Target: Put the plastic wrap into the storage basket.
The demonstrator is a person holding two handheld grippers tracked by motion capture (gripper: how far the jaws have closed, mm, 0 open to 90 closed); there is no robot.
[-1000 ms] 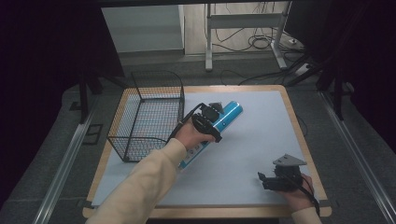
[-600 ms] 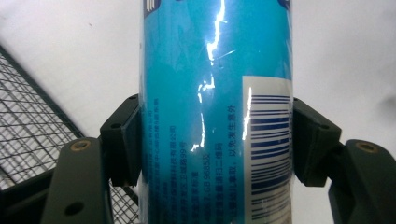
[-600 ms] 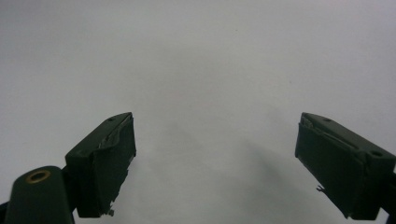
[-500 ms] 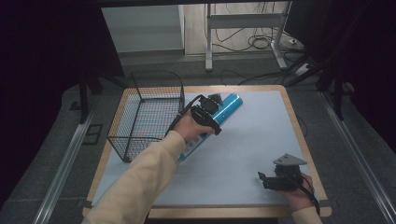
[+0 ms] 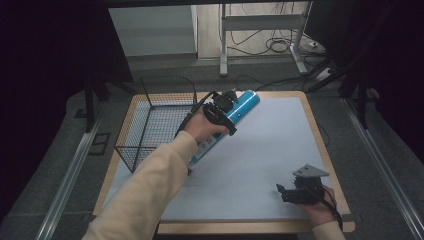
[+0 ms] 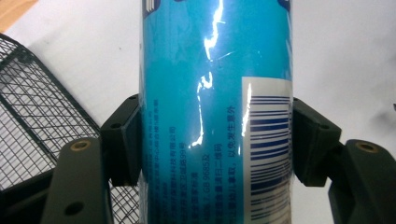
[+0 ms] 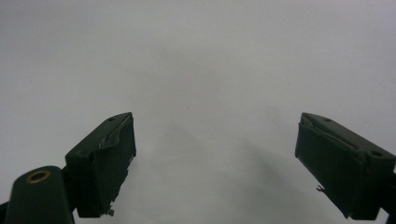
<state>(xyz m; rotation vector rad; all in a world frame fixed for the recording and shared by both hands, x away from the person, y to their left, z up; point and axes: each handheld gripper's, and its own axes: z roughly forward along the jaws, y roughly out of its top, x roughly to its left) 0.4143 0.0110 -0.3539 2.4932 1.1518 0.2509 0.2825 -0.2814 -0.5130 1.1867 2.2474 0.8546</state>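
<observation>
**Listener:** What is in your left gripper?

**Me:** My left gripper (image 5: 220, 111) is pinching a long blue tube (image 5: 227, 122). In the left gripper view the two black pads press on opposite sides of the tube (image 6: 215, 93), which runs straight up between them, glossy, with small printed text and a white barcode panel on its lower right.

**Listener:** Where does the tube sit around that gripper?

**Me:** From the high view it slants. Its upper end reaches past my gripper, away from me and to my right; its lower end runs back under my hand toward my sleeve. I cannot tell whether that lower end touches the pale sheet (image 5: 260, 150) covering the table (image 5: 320, 145).

**Listener:** What else is near the left gripper?

**Me:** A black wire basket (image 5: 155, 120) stands just to the left of it, open at the top. In the left gripper view its mesh (image 6: 37, 126) fills the lower left corner, close beside the left pad.

**Listener:** And your right gripper?

**Me:** My right gripper (image 5: 287, 192) rests low on the sheet, well apart from the tube, toward me and to the right of it. Its jaws are spread wide with nothing between them; the right gripper view has bare pale sheet (image 7: 210, 93) ahead of them.
</observation>
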